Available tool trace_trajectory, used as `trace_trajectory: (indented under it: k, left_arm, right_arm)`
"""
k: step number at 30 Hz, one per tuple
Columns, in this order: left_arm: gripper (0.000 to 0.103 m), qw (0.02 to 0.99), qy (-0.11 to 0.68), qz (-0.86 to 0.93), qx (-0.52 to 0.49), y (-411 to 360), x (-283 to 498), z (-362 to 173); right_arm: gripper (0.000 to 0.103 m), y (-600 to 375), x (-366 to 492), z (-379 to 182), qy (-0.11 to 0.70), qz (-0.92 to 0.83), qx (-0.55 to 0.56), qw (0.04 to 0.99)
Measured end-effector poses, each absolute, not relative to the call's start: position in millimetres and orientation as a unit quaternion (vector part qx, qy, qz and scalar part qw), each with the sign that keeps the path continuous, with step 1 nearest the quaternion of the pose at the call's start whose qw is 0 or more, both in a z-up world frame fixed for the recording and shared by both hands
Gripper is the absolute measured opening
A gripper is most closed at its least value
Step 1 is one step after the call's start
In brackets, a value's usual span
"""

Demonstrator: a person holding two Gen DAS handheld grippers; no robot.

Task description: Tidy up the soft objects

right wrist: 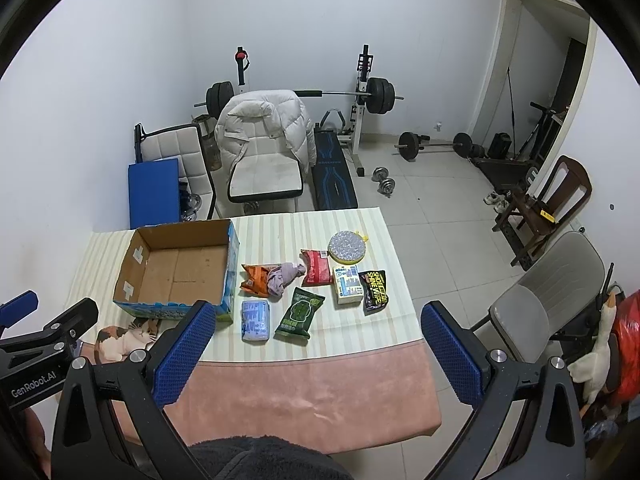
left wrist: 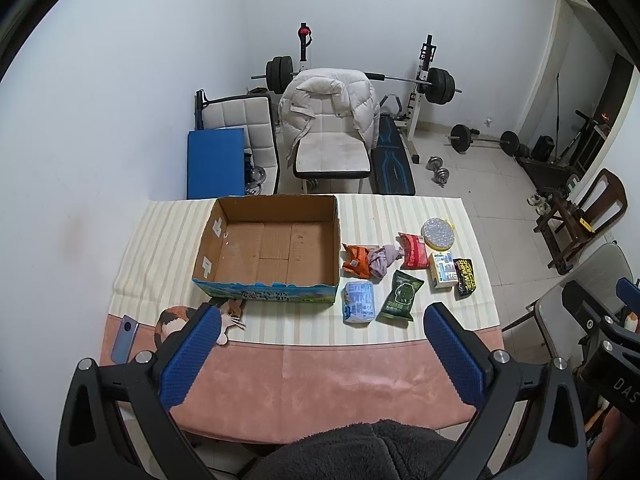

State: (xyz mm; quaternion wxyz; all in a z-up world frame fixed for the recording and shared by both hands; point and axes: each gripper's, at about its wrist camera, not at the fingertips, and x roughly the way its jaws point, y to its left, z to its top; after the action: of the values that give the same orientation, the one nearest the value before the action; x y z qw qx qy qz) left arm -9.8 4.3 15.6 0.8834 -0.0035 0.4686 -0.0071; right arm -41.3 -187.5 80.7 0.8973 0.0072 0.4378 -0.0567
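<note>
An open, empty cardboard box (left wrist: pixel 276 252) (right wrist: pixel 180 268) stands on the table's left half. To its right lie several soft packs: an orange pack (left wrist: pixel 355 261) (right wrist: pixel 256 278), a crumpled lilac cloth (left wrist: pixel 382 260) (right wrist: pixel 282 276), a red pack (left wrist: pixel 414 250) (right wrist: pixel 318 266), a light blue pack (left wrist: pixel 359 302) (right wrist: pixel 255 320), a green pack (left wrist: pixel 401 296) (right wrist: pixel 300 313), a cream pack (left wrist: pixel 442 270) (right wrist: pixel 349 286), a black pack (left wrist: pixel 466 276) (right wrist: pixel 375 292) and a round silver-yellow pad (left wrist: pixel 439 233) (right wrist: pixel 347 247). My left gripper (left wrist: pixel 320 324) and right gripper (right wrist: pixel 316 320) are both open and empty, held above the table's near edge.
A phone (left wrist: pixel 125 338) lies at the table's near left by a cat print (left wrist: pixel 196 322). Chairs, a weight bench (left wrist: pixel 392 152) and barbells stand behind the table. A grey chair (right wrist: pixel 548 296) stands to the right. The other gripper shows at the left edge of the right wrist view (right wrist: pixel 44 332).
</note>
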Motion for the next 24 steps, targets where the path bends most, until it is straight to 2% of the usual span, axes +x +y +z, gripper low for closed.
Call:
trace_trajectory:
  k: [24]
  left_arm:
    - [0.103,0.884,0.468,-0.007,-0.006,0.4,-15.4,12.5]
  right_arm:
    - [0.103,-190.6,-45.3,80.5,0.438,-0.053,0.009,0.898]
